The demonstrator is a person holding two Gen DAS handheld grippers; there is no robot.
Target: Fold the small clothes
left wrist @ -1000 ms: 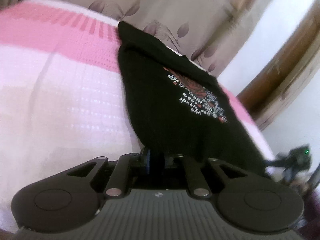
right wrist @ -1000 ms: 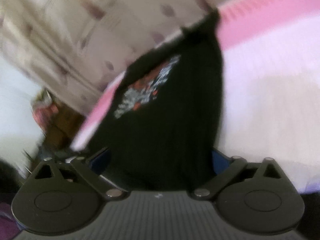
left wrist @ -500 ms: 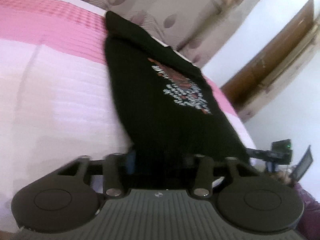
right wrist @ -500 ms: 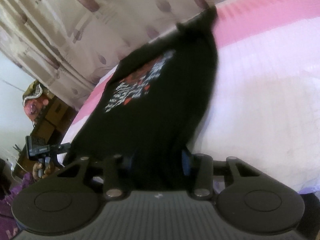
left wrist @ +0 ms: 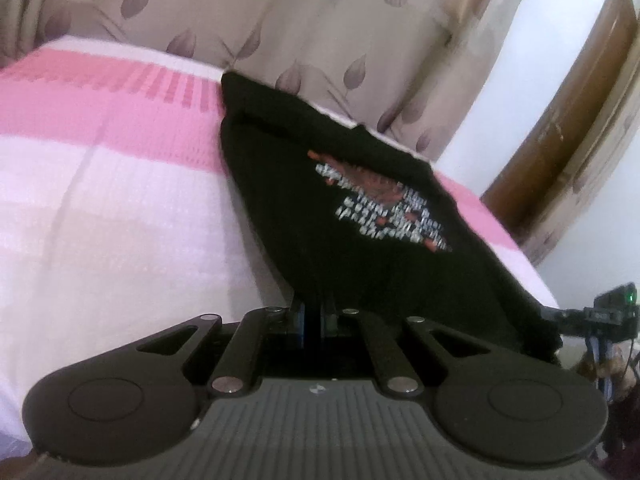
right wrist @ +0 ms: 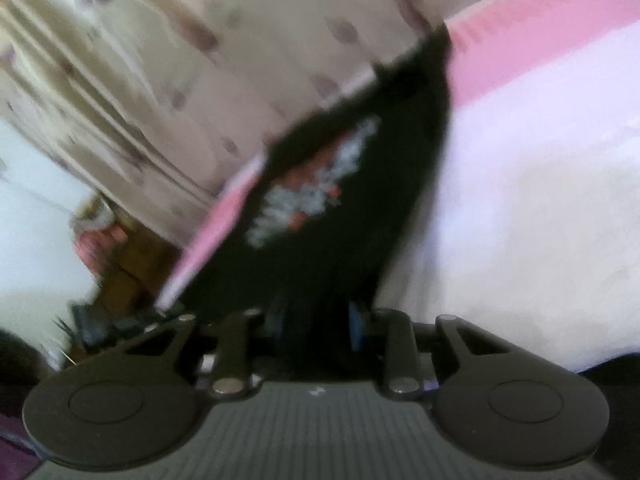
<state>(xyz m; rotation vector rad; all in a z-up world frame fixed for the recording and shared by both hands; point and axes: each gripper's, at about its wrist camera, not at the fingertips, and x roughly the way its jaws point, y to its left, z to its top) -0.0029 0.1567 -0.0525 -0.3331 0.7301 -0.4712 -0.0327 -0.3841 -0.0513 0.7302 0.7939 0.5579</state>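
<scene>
Both hand-held grippers pinch the black shirt [left wrist: 360, 216]; only left view shows door [left wrist: 560, 128].

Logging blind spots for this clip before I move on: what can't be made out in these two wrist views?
- Left wrist view: the print's wording on the black shirt is too small and smeared to read.
- Left wrist view: the shirt's near hem is hidden behind the left gripper.
- Right wrist view: motion blur; whether the fingers of the closing right gripper press the cloth between them is unclear.
</scene>
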